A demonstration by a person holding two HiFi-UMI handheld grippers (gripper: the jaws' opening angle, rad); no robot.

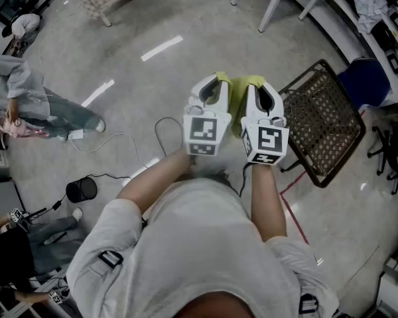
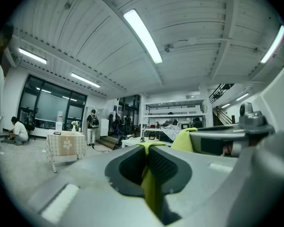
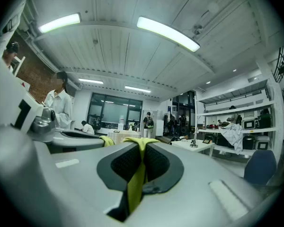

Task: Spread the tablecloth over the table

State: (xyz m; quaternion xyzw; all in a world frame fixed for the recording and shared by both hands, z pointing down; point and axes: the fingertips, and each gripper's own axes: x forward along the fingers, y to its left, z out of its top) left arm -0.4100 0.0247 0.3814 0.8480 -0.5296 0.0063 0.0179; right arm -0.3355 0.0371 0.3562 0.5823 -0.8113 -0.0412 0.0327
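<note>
Tablecloth, yellow-green, was clamped in my left claw and right claw, each closed tight on a fold. I held both level, side by side above the floor, presumably to carry it bunched and off the ground.

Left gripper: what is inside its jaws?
A strip of yellow-green cloth is pinched between the shut jaws of the left gripper. The rest of the cloth is covered by the gripper itself.
</note>
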